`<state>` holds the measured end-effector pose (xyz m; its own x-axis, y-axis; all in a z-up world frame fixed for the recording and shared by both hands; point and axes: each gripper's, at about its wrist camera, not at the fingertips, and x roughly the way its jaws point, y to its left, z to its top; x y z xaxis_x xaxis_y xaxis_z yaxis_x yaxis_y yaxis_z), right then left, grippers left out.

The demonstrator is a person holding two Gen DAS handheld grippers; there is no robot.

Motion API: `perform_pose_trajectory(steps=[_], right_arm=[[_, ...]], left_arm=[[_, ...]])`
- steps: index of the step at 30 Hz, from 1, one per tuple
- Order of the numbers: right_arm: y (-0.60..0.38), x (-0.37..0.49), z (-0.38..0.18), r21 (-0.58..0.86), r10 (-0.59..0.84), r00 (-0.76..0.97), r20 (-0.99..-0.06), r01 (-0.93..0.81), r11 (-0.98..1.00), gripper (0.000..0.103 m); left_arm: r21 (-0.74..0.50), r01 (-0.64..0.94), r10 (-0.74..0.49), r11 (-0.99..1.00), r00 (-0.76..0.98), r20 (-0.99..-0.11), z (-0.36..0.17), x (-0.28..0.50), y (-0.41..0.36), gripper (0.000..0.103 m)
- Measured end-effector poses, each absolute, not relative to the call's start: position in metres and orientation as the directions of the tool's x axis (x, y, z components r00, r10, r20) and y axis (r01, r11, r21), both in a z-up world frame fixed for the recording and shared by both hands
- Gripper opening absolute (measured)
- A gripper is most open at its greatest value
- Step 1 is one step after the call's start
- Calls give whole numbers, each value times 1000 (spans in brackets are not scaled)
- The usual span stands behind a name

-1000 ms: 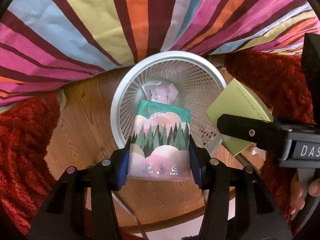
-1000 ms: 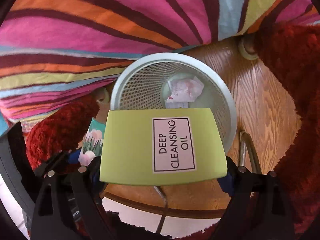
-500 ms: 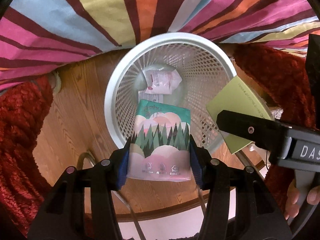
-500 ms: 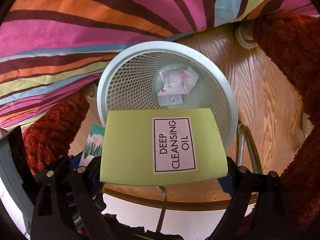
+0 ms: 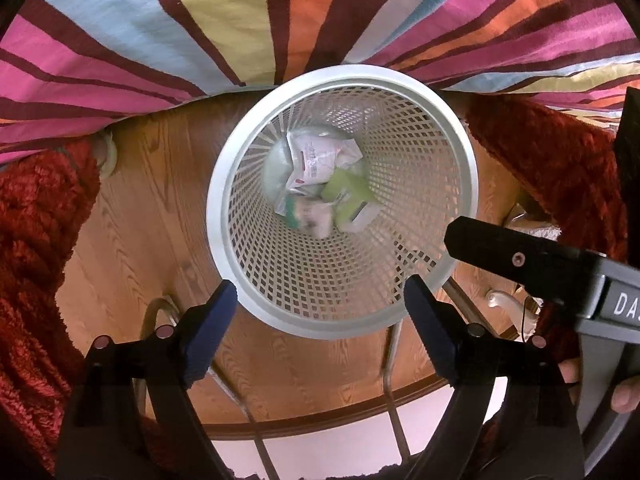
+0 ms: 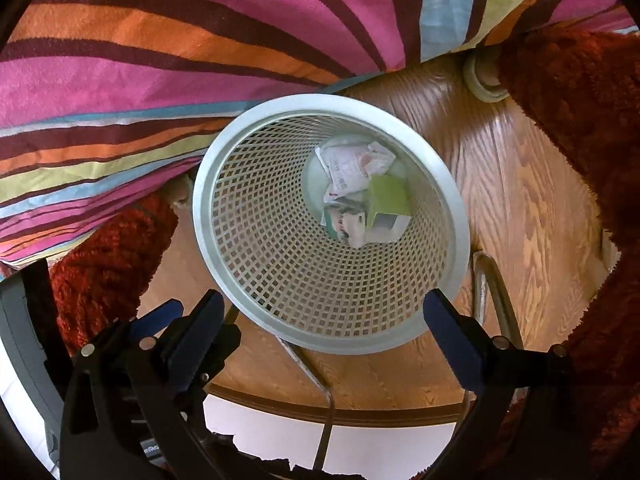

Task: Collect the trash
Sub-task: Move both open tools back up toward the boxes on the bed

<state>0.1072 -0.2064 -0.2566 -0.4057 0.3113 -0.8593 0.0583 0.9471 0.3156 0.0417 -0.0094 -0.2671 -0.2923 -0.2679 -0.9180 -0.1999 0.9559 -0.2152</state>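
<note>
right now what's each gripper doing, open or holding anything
left gripper: open, holding nothing.
right gripper: open, holding nothing.
Both hang over the white basket.

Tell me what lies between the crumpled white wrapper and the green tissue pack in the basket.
Nothing separate: in the right wrist view the crumpled white wrapper directly meets the green tissue pack on the bottom of the basket; the yellow-green box lies beside both.

Wooden surface point(image 5: 132, 240), round-edged, warm oak grain, glossy highlights. Striped cloth point(image 5: 248, 16) in pink, orange, yellow, pale blue and maroon, draped across the far side. Shaggy red fabric point(image 5: 32, 248) at both flanks. Pale floor point(image 5: 328, 452) below, crossed by metal rods point(image 5: 390, 360).
</note>
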Motion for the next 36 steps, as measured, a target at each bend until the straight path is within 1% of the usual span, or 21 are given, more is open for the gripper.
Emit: perform_pose_trajectory(steps=[13, 18, 20, 25, 29, 33, 36], right_arm=[[-205, 105, -254, 333, 324, -403, -856, 49, 942, 95], [-202, 105, -233, 357, 336, -341, -878, -1, 934, 95], [-202, 105, -222, 363, 339, -303, -891, -26, 931, 95], [-206, 110, -188, 375, 359, -157, -920, -86, 923, 95], [-207, 113, -148, 353, 360, 6, -933, -176, 919, 95], [-209, 113, -108, 322, 372, 177, -911, -257, 911, 95], [-212, 119, -82, 313, 392, 299, -870, -281, 907, 95]], left_arm=[[-205, -215, -265, 955, -306, -914, -269, 43, -6, 83], [-208, -210, -260, 955, -265, -928, -256, 39, -4, 83], [-222, -212, -268, 952, -216, -939, -243, 38, 0, 83], [-211, -189, -231, 959, -90, -969, -206, 35, 7, 83], [-193, -160, -193, 968, 18, -981, -172, 31, 13, 83], [-187, -171, -159, 968, 163, -974, -136, 31, 26, 83], [-126, -177, -72, 976, 285, -956, -108, 34, 33, 83]])
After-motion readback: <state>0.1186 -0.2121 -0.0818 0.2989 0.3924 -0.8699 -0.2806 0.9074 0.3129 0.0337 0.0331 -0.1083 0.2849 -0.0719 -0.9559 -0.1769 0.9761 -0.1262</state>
